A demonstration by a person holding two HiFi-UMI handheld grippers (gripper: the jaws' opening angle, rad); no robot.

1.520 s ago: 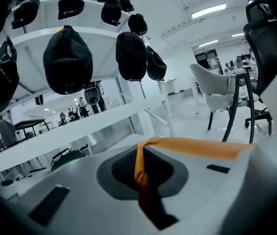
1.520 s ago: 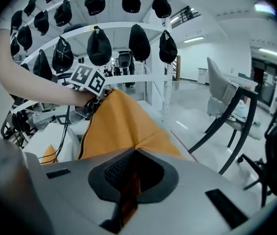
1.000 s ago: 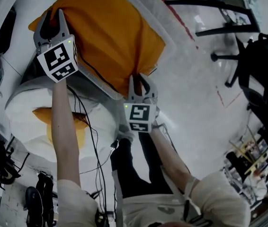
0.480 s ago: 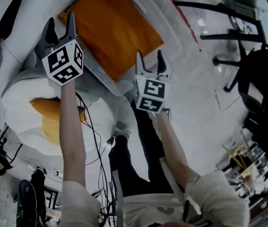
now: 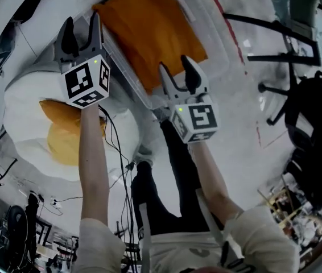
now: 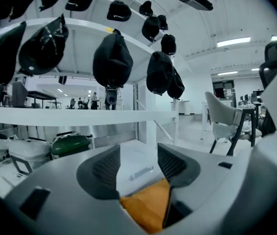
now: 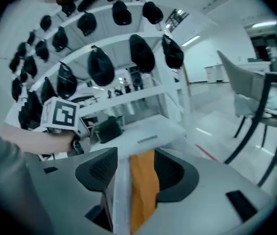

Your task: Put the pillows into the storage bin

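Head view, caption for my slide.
Left tool, right tool: jaws just opened, empty, at the clear plastic storage bin holding an orange fabric pillow.

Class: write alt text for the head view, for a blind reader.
An orange pillow lies in a clear storage bin, seen from above; the person's left gripper and right gripper hover by its near rim, jaws just opened, holding nothing. A second orange pillow rests on a white cushion at left.

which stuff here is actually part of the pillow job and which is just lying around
Job:
clear storage bin
orange pillow inside it
second orange pillow on the white cushion

Lying about:
black office chair
hanging black caps
white chair
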